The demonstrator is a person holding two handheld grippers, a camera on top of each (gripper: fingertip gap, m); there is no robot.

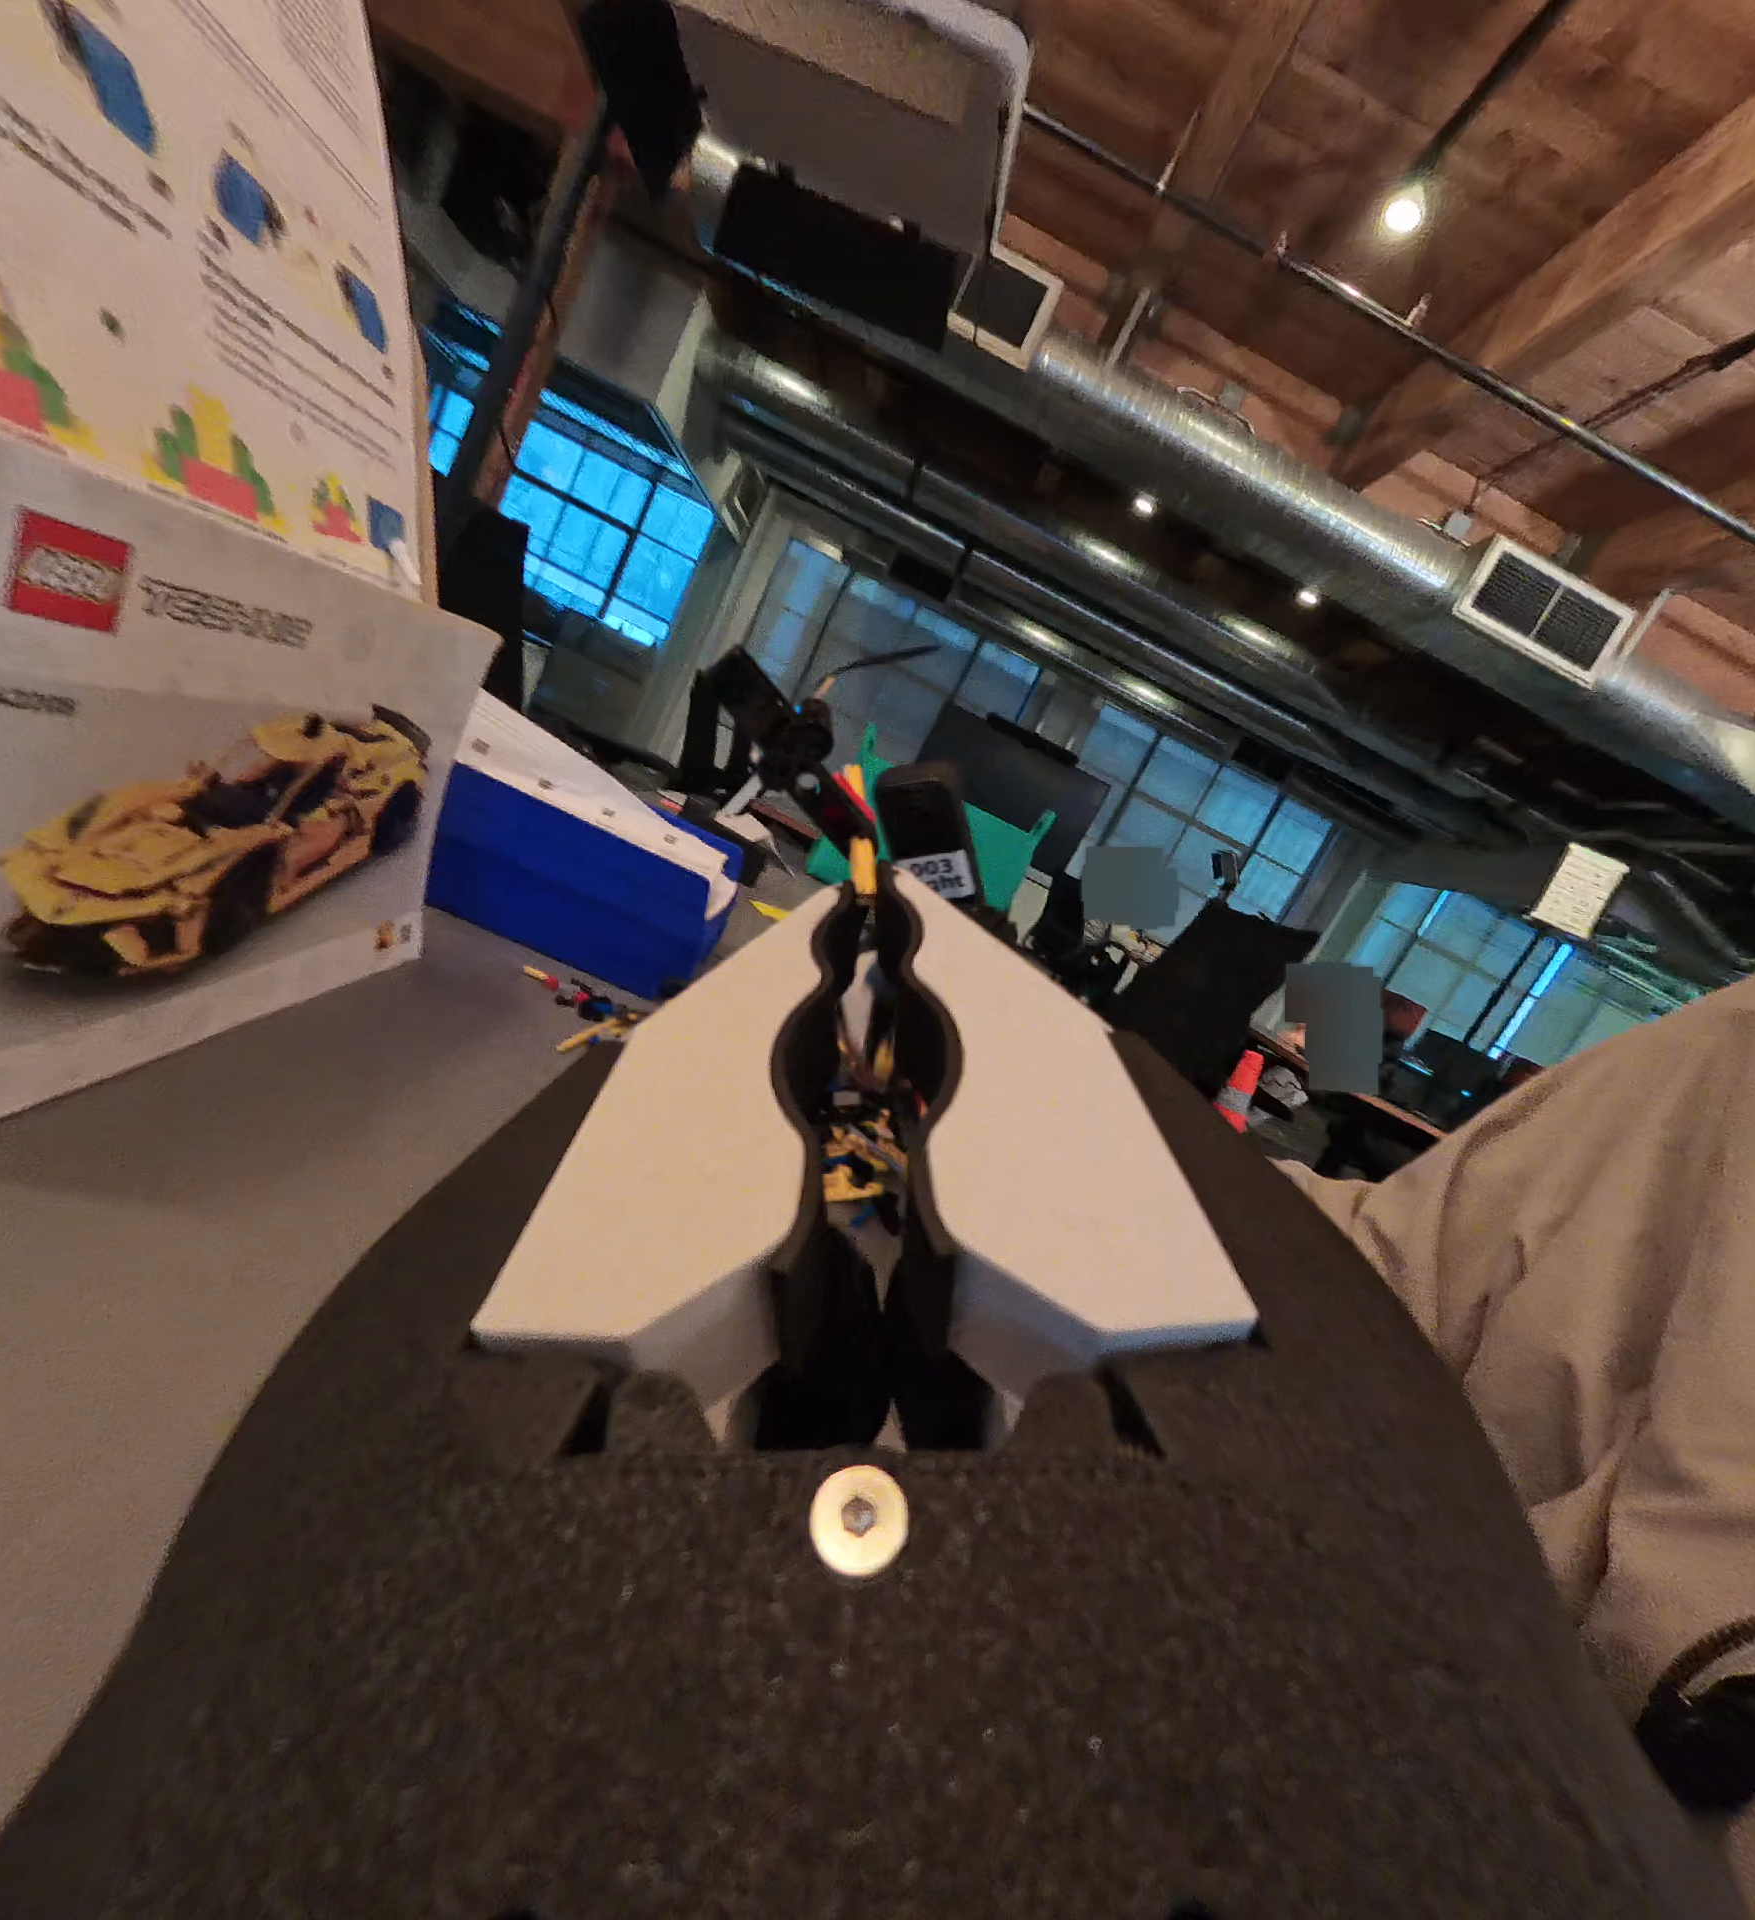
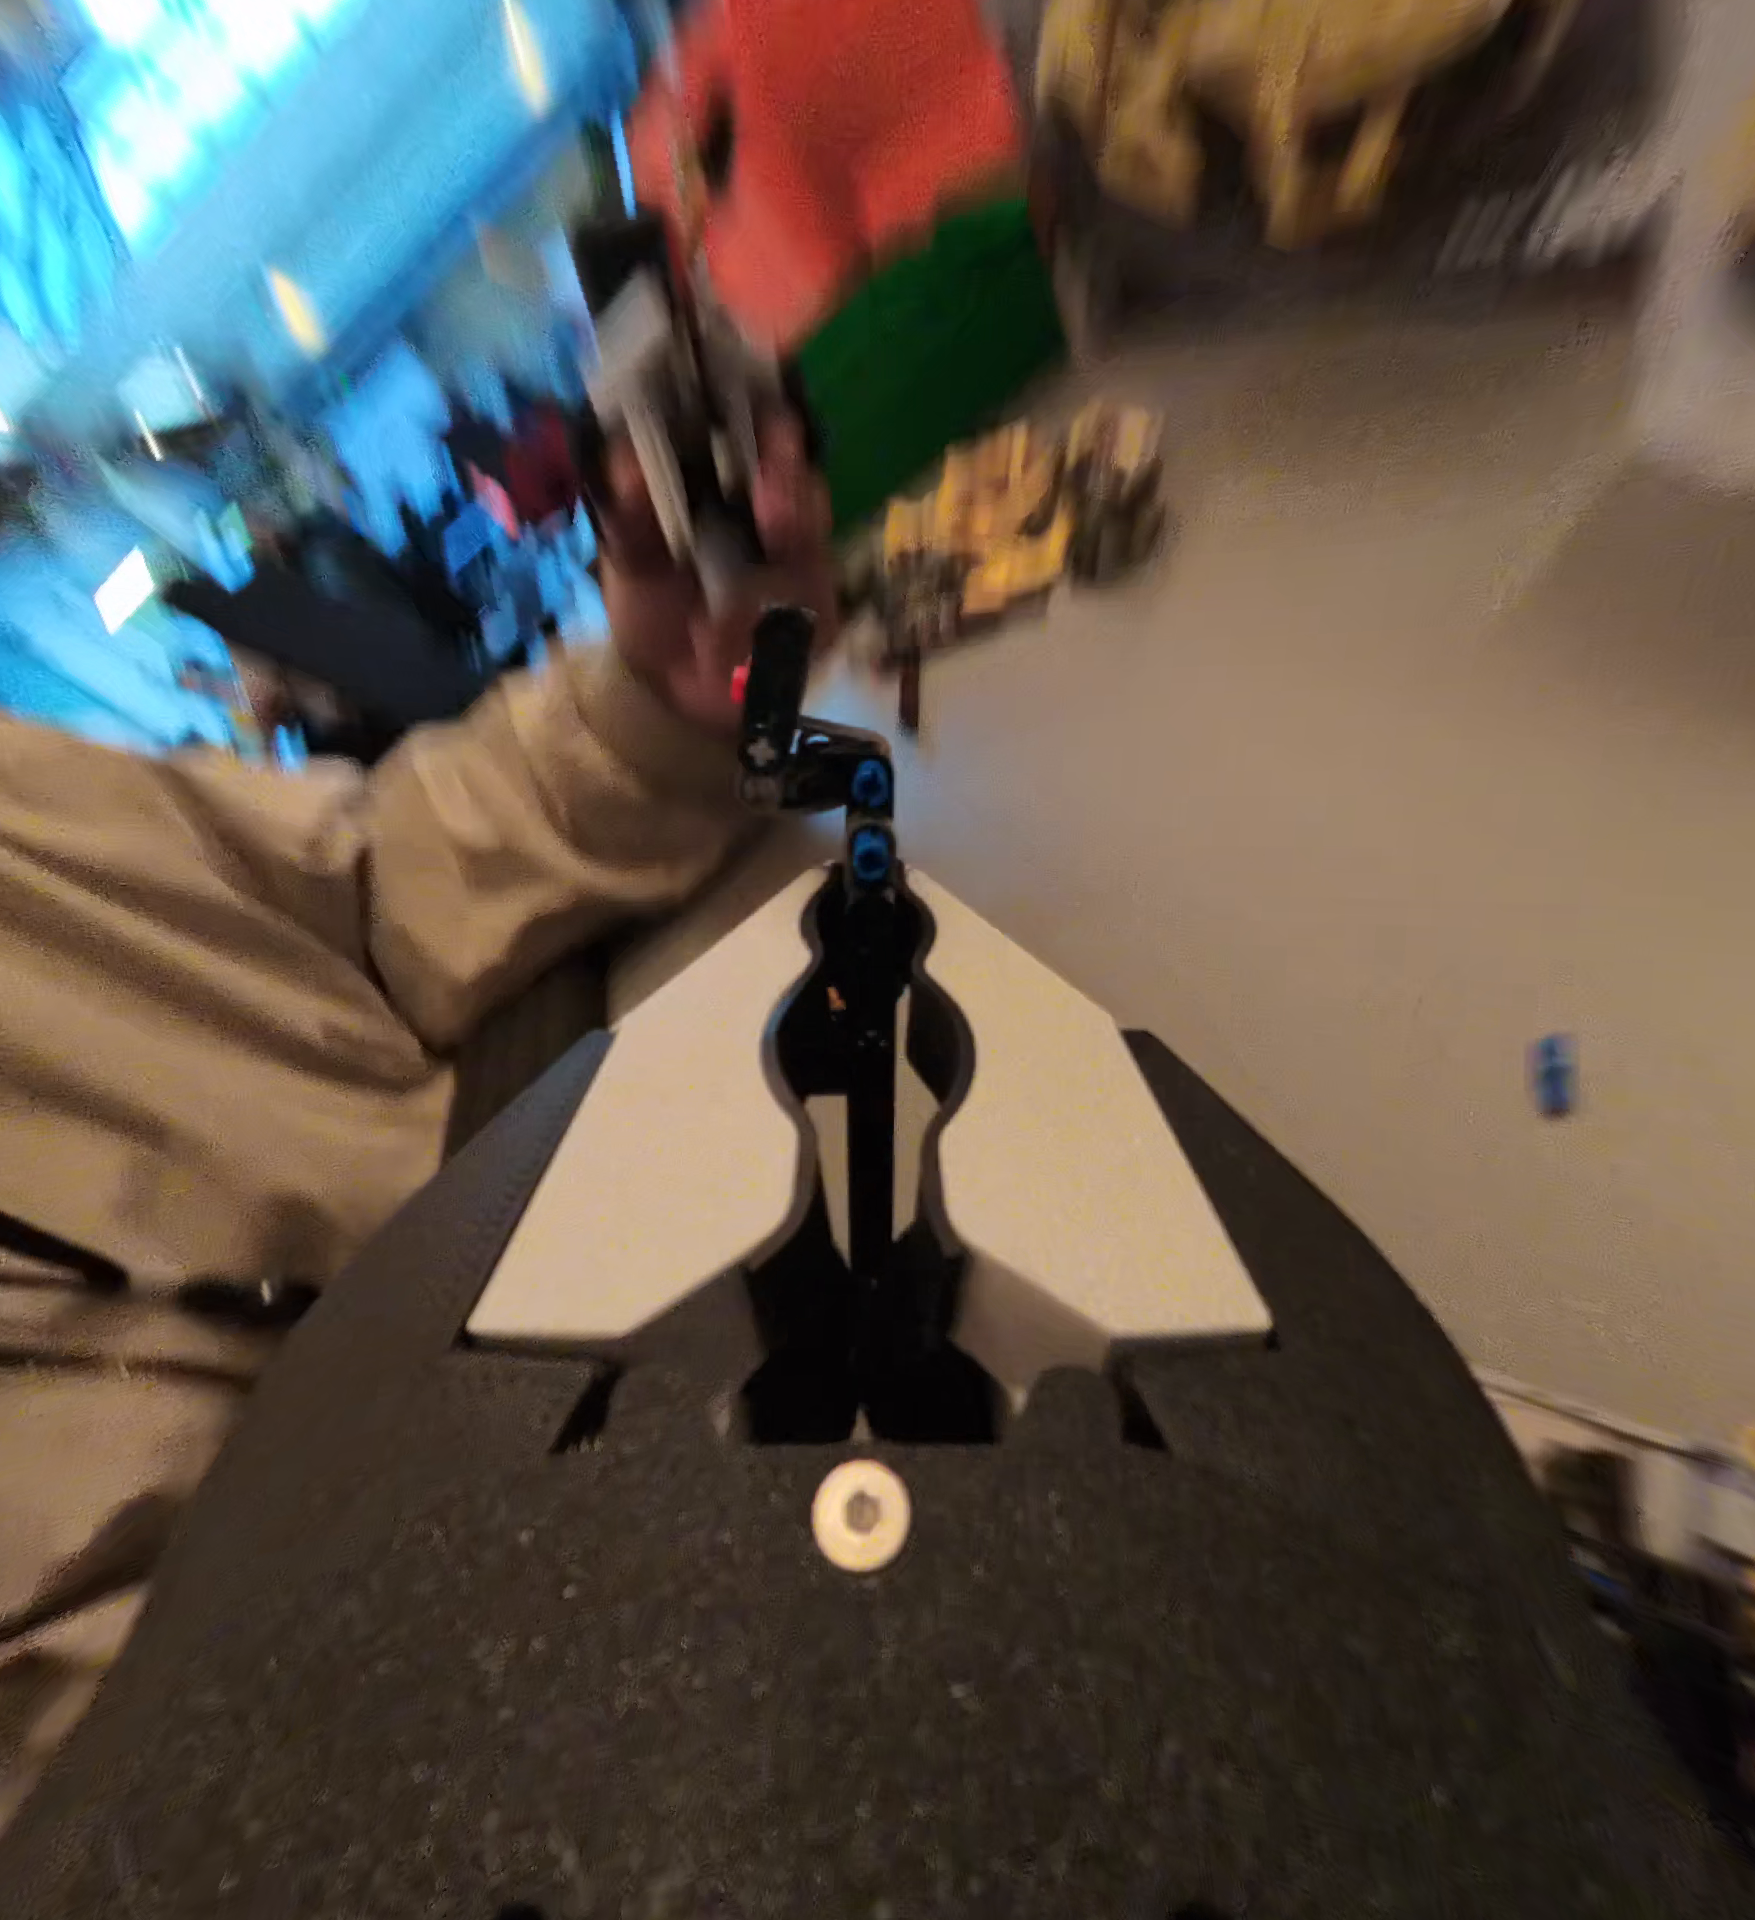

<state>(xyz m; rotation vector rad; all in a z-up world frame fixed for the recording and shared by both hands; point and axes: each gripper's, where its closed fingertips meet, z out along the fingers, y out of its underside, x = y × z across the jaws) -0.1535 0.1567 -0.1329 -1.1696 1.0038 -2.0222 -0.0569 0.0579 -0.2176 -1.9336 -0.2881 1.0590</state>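
The left claw [image 1: 865, 894] is clamped on a small yellow peg [image 1: 861, 864] that pokes out past its tips. The right claw [image 2: 865, 883] is clamped on a black toy assembly [image 2: 819, 748] with blue pins, which rises from its tips. Only the left wrist view shows the instruction booklet [image 1: 177, 790] standing on the grey table [image 1: 229, 1195], with a blue bin [image 1: 572, 873] just beside the booklet. Only the right wrist view shows a beige sleeve [image 2: 333, 883].
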